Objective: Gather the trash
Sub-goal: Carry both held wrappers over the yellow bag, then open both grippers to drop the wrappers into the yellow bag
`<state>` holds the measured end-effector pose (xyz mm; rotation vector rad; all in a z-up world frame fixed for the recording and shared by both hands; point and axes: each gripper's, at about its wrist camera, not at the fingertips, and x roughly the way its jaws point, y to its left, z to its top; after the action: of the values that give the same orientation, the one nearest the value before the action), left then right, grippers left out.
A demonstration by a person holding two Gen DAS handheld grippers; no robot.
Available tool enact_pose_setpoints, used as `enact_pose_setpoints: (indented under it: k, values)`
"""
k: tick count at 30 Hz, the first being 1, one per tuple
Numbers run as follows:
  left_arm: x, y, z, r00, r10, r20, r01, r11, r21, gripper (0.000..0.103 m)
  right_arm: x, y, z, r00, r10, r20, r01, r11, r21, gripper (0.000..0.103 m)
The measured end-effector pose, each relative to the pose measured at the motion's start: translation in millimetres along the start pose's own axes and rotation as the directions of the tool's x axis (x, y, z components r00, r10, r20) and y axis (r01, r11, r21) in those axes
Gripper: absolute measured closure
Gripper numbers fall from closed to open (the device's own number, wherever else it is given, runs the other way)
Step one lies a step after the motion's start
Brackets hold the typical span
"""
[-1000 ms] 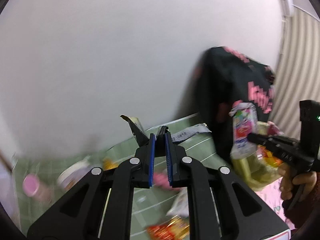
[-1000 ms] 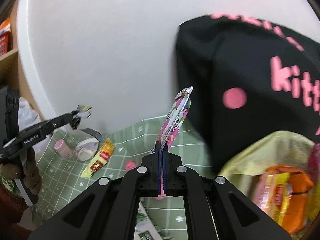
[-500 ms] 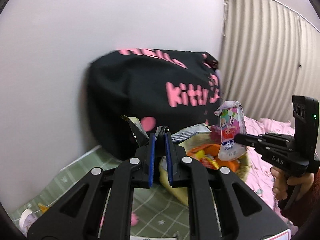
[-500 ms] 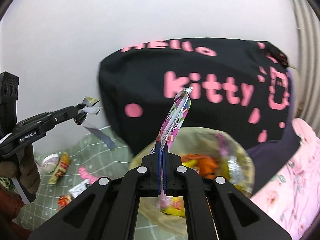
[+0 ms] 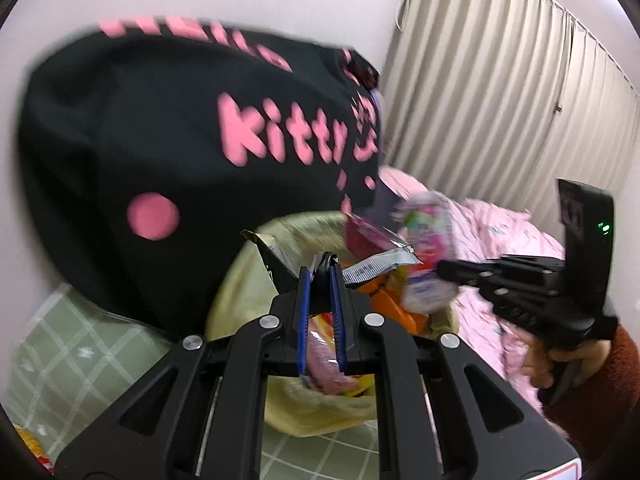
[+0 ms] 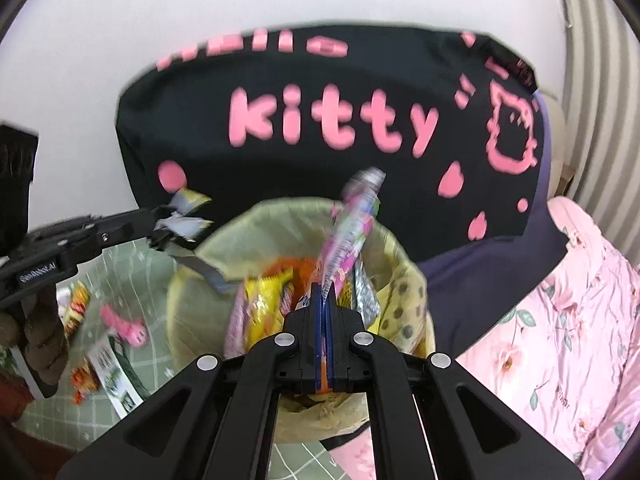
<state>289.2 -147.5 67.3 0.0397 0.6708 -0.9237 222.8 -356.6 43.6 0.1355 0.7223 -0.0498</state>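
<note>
Two wrappers hung over the yellow trash bag (image 6: 404, 280), ready to drop.
We clamped the torn silver wrapper (image 5: 320, 268) in the left gripper (image 5: 320, 276) and the pink snack packet (image 6: 352, 232) in the right gripper (image 6: 324, 300); next, both must open.

I am working in a bedroom at home. Beside the yellow trash bag (image 6: 404, 280) lies a pink floral bedspread (image 6: 568, 320). Behind the bag leans a black cushion (image 6: 320, 120) lettered in pink, against a plain white wall (image 6: 200, 8). Pleated curtains (image 5: 500, 92) hang beyond the cushion, and a green checked cloth (image 5: 64, 360) lies left of the bag.
</note>
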Motion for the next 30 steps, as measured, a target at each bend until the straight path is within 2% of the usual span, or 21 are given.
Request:
enact_pose_setpoints:
  k: [5,9,12,17,21,23,30]
  values:
    - [57,4,-5,0.992,-0.028,-0.122,0.024,0.999,-0.037,0.093,49,-7,-3,0.994,0.023,-0.105,-0.021,1.000,0.015,0.100]
    - [75,7,-7,0.989,-0.034,-0.146,0.026,0.998,-0.057,0.093,77,-7,-2,0.987,0.019,-0.162,-0.021,1.000,-0.010,0.100]
    - [84,4,-7,0.988,-0.010,-0.155,0.006,1.000,-0.030,0.093,85,-9,-2,0.984,0.027,-0.176,-0.030,0.999,-0.017,0.100]
    - [84,5,-13,0.986,0.006,-0.167,-0.010,1.000,-0.023,0.093,88,-13,-3,0.981,0.052,-0.186,-0.054,0.998,-0.010,0.100]
    - [84,5,-14,0.984,0.017,-0.176,-0.021,1.000,-0.020,0.093,80,-12,-4,0.974,0.136,-0.183,-0.134,0.991,0.020,0.100]
    - [86,6,-13,0.984,0.021,-0.176,-0.024,1.000,-0.018,0.093,72,-11,-3,0.974,0.152,-0.167,-0.149,0.988,0.029,0.100]
    - [79,16,-16,0.985,0.037,-0.168,-0.047,0.997,-0.055,0.093,48,-9,-5,0.981,0.151,-0.120,-0.147,0.988,0.047,0.100]
